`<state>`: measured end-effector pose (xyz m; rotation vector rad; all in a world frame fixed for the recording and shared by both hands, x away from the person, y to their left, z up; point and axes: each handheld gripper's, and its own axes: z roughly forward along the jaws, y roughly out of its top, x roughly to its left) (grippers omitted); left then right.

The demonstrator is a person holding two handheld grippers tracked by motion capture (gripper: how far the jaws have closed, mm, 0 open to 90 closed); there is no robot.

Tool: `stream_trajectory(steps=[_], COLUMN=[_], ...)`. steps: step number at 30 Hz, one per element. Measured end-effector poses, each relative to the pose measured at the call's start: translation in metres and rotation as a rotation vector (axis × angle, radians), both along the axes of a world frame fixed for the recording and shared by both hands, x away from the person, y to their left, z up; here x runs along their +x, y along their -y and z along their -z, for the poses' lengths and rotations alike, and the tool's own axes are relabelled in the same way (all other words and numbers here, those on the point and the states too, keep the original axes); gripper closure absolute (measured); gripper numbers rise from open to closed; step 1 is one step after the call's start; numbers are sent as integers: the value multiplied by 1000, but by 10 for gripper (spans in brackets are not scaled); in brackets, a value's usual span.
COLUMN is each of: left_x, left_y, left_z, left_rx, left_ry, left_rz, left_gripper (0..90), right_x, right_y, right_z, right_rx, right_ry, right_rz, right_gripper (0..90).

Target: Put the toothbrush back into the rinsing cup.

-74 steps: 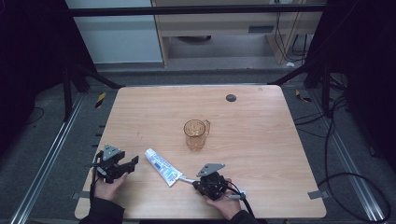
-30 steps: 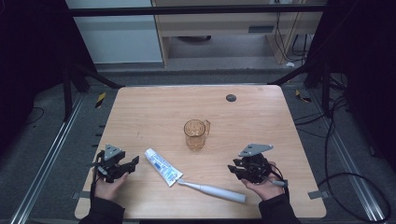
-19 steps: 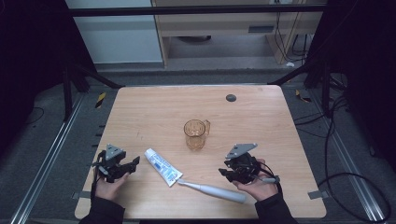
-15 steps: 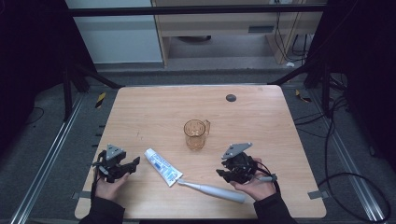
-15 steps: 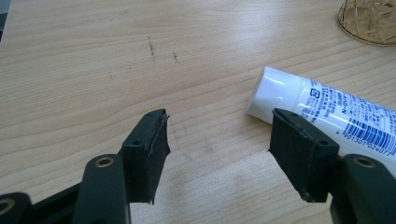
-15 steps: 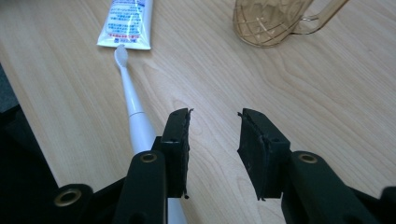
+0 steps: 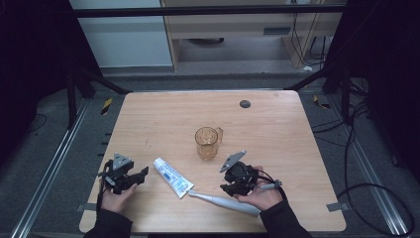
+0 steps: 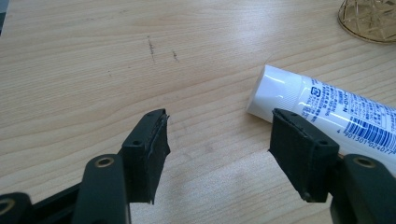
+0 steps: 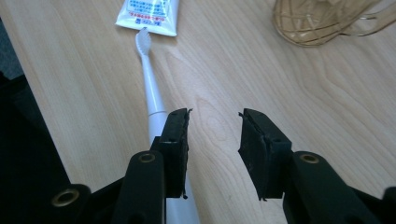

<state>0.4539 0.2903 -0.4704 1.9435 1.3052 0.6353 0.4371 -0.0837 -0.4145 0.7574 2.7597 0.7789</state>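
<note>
A white toothpaste tube lies on the wooden table, its cap end just ahead of my left gripper's right jaw. That gripper rests open and empty at the front left. A white electric toothbrush lies with its bristles against the tube's flat end. My right gripper hovers over the brush handle, which runs beside and under its left jaw. Its jaws have just been opening, with bare wood between them. In the high view the right gripper sits front centre-right.
An amber glass mug stands mid-table, just beyond the right gripper, and its base shows in both gripper views. A dark round hole lies near the far edge. The table's front edge is close behind both hands.
My right gripper has moved left along the front of the table, from the right side to above the toothbrush handle. The left gripper, tube, brush and mug have stayed put.
</note>
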Motion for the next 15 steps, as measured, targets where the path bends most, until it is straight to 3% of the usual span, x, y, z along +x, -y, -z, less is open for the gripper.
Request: stream_trajectory(steps=[15], left_x=[-1], left_y=[0], left_z=[0], left_rx=[4], left_ry=[2], left_rz=[6], left_gripper=[366], right_x=[-3], right_y=[-23], right_z=[18], right_rx=[-53], right_ry=[-72], right_rz=[-55], right_gripper=[619])
